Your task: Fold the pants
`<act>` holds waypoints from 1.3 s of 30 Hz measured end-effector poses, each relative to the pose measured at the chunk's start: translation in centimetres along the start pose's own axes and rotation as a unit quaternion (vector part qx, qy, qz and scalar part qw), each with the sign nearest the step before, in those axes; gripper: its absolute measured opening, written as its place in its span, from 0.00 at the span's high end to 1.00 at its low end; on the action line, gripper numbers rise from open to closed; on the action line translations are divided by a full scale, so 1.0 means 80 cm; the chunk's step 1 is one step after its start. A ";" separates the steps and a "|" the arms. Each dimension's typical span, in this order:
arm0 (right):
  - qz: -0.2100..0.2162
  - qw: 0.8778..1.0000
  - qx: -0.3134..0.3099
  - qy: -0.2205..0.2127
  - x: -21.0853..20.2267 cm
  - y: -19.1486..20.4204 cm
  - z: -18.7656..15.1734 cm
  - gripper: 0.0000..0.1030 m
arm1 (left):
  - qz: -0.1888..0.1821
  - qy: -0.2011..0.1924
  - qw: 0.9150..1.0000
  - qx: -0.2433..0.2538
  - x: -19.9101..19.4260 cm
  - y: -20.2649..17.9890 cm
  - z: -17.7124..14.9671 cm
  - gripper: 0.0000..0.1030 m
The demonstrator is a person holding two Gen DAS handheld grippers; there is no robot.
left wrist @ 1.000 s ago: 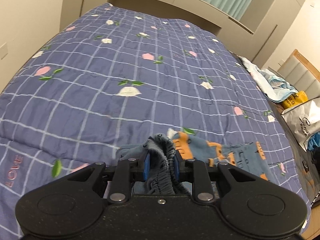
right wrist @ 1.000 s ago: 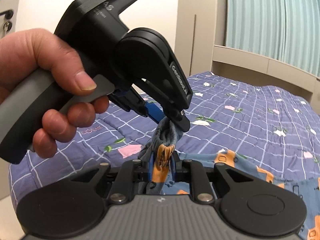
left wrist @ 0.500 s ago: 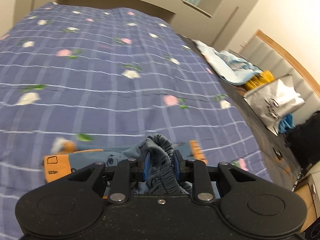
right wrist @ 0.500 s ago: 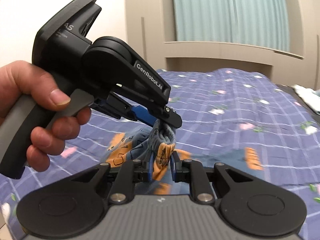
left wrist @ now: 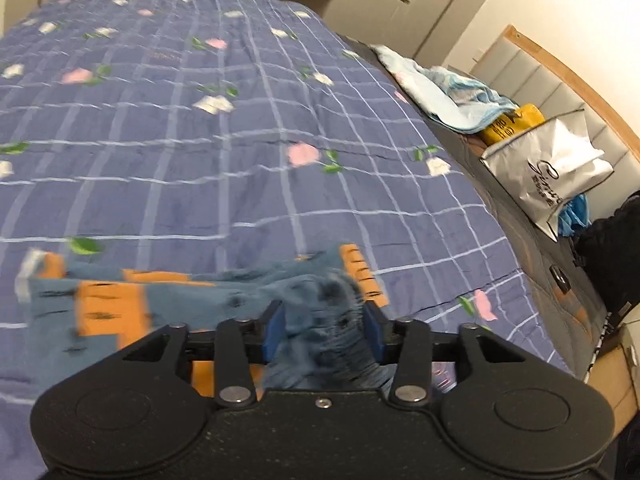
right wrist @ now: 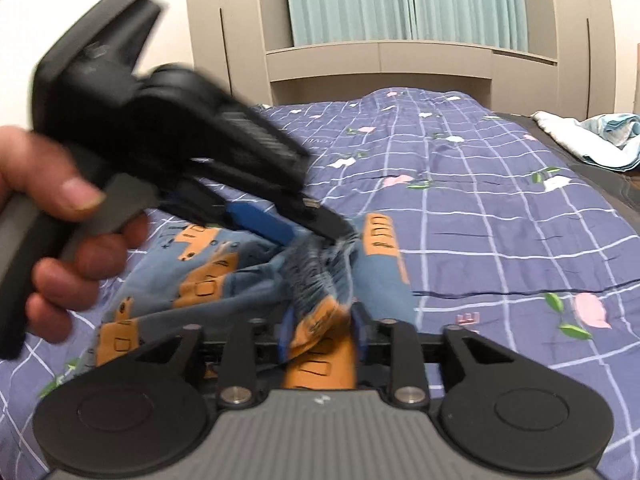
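Two grippers are over the bed, close together. The left gripper [left wrist: 323, 322] has just been opening its jaws. The bunched waistband of the pants [left wrist: 200, 300] sits between its blue pads [left wrist: 275, 326], but the pads now stand apart and do not squeeze it. The right gripper [right wrist: 320, 330] has just been opening too. A fold of blue and orange cloth lies between its pads, loose, with a gap at the sides.

From the right wrist view, a hand [right wrist: 60, 216] holds the left gripper's grey handle, and that gripper's tips point down at the gathered waistband. It looks blurry.

The pants are blue with orange patches. They lie in a rumpled heap on the purple blanket [left wrist: 200, 140], near its front edge, spread out to the left.

The blanket has white lines and little pink and white flowers. Beside the bed on the right are a light blue cloth [left wrist: 452, 92], a yellow pack [left wrist: 510, 124] and a silver bag [left wrist: 548, 168]. Green curtains [right wrist: 408, 0] hang behind the bed.
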State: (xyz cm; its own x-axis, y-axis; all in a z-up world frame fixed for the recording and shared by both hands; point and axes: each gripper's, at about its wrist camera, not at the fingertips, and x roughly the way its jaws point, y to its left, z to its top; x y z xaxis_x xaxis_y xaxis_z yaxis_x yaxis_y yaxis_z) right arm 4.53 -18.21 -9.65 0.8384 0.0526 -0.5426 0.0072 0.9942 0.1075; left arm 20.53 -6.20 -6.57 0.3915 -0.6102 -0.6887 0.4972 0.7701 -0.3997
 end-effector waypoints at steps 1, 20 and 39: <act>0.000 1.000 -0.002 -0.003 -0.001 -0.006 0.001 0.59 | 0.009 -0.008 1.000 0.001 -0.014 0.008 -0.003 0.46; 0.041 0.999 0.020 0.006 0.020 -0.041 0.044 0.33 | 0.097 -0.003 0.993 -0.065 -0.082 0.126 -0.085 0.40; 0.146 0.960 0.207 0.116 0.100 -0.123 0.043 0.19 | 0.085 0.016 0.992 -0.089 -0.059 0.141 -0.086 0.42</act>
State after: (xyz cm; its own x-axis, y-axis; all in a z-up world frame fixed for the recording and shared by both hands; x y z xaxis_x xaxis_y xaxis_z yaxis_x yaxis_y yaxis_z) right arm 13.00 -27.88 -12.19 0.6944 0.3911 -0.6040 0.0467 0.8132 0.5801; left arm 18.91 6.63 -12.00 0.4321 -0.4655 -0.7724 0.2813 0.8833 -0.3750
